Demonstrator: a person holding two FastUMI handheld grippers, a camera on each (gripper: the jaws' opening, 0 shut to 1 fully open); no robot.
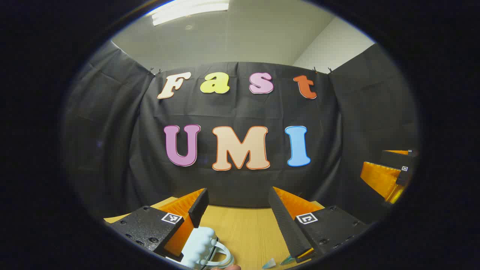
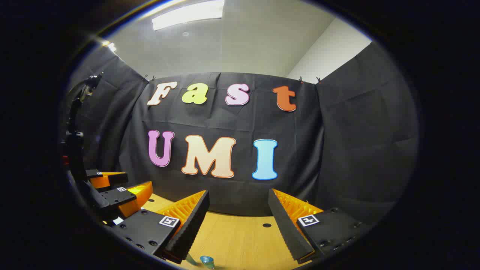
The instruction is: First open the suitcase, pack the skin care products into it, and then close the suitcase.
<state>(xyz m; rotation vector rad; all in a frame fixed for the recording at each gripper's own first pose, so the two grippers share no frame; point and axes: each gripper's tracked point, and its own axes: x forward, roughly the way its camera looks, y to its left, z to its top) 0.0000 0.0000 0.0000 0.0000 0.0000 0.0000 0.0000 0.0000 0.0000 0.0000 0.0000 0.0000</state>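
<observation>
Above the wooden table [image 1: 243, 232], both tools hang level and face the booth's black cloth wall [image 1: 240, 112], the left gripper [image 1: 237, 210] and the right gripper [image 2: 238, 212] each with jaws spread wide and nothing between them. Low at the left gripper's near edge lies a pale ridged suitcase [image 1: 202, 245] with a looped handle, apparently shut, while small bluish-green skin care items [image 1: 279, 261] sit on the wood close by. By my reckoning nothing is done yet: opening, packing and closing all remain.
</observation>
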